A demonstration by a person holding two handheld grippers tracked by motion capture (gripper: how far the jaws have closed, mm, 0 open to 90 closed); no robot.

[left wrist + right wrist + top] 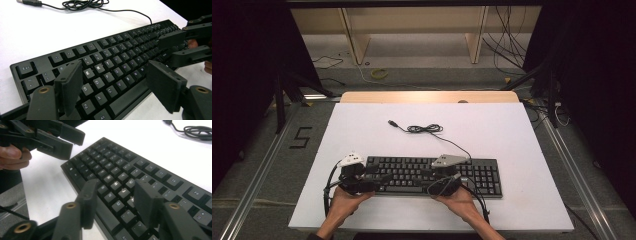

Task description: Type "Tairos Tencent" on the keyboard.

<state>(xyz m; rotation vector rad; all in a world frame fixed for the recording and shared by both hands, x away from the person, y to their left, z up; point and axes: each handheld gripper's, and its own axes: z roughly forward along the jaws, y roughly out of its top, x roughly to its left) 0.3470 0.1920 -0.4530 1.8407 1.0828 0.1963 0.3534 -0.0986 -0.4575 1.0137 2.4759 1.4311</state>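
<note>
I am holding my left gripper (112,85) over the keyboard (432,175), above its left letter keys, jaws standing wide apart with nothing between them. My right gripper (115,202) is hovering over the keyboard's middle keys, jaws apart, gripping nothing. The keyboard is lying on the table (522,135), its cable (424,128) coiled behind it.

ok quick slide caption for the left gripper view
Left gripper open above the black keyboard on a white table, coiled USB cable behind.
</note>
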